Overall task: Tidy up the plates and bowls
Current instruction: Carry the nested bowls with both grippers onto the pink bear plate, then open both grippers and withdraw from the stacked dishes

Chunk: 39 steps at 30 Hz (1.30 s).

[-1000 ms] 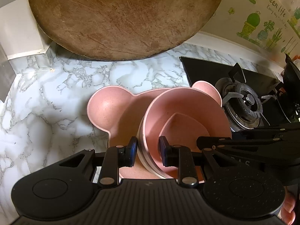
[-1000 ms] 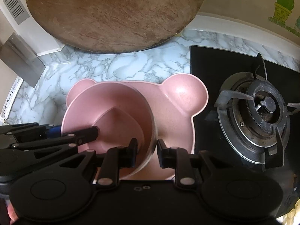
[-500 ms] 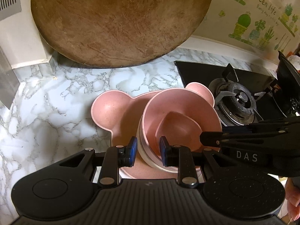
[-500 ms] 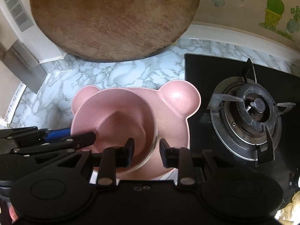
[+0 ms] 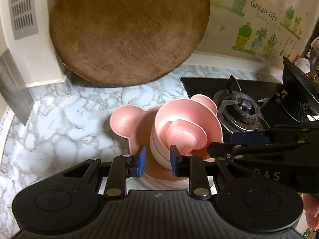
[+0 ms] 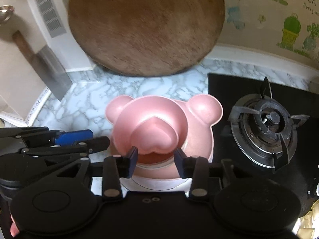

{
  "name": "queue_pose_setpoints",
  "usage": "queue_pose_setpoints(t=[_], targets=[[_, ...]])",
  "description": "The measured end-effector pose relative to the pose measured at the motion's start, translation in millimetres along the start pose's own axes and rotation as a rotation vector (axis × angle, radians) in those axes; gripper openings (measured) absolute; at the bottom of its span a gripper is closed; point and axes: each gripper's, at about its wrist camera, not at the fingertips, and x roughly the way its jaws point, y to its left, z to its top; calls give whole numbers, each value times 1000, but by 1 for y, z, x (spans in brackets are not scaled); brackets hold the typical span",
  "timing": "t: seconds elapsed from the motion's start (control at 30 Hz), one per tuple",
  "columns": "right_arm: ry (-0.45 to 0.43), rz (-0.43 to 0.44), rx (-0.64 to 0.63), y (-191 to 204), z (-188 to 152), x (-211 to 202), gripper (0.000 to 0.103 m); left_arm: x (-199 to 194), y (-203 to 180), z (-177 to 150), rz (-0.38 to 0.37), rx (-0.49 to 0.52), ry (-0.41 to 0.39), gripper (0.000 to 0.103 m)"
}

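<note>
Your right wrist view alone shows the cleaver [image 6: 46, 67] at left, while mid-frame your left gripper [image 5: 156, 160] and right gripper [image 6: 156, 162], both parted and holding nothing, flank the stacked bowls [image 5: 187, 127] on the bear-eared plate [image 6: 201, 107], ears toward the cutting board [image 5: 127, 31].

My left gripper [image 5: 156, 160] points forward and down, its blue-padded jaws parted with a clear gap between them. My right gripper [image 6: 156, 162] sits level beside it, jaws spread wider. Each shows in the other's view from the side, fingers [image 5: 247, 138] stretched out flat. A bit of my hand [image 5: 312, 217] shows behind the right one.
</note>
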Motion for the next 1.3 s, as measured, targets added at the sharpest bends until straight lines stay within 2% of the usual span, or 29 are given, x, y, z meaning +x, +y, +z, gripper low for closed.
queue_pose_setpoints(t=[0.17,0.23,0.4,0.47,0.5,0.6,0.97,1.0,1.03,1.17,1.27,1.3], targets=[[-55,9,-24,10,-11,-17,47,-26,6,-9,-2,8,-54,25],[-79,16,-30,14,-17,-24,54,-35,9,-14,3,11,-70,25],[-130,35,-42,23,-29,-38,63,-57,18,-27,4,4,-110,25],[-153,39,-43,25,-35,-43,64,-65,22,-33,3,-1,-126,27],[-161,39,-45,27,-37,-46,65,-68,24,-37,3,-4,-132,33],[-187,52,-47,29,-45,-53,71,-78,31,-47,2,-21,-164,64],[-325,88,-115,47,-77,-86,98,-102,47,-84,15,-52,-208,67],[-340,90,-122,49,-81,-89,100,-104,48,-87,15,-54,-210,72],[-353,91,-132,52,-84,-91,101,-105,49,-90,9,-56,-213,78],[-405,66,-181,62,-98,-96,102,-115,48,-102,11,-48,-236,79],[-418,43,-204,69,-108,-98,102,-121,45,-110,17,-41,-252,83],[-419,42,-205,70,-111,-98,102,-123,45,-113,15,-39,-260,90]])
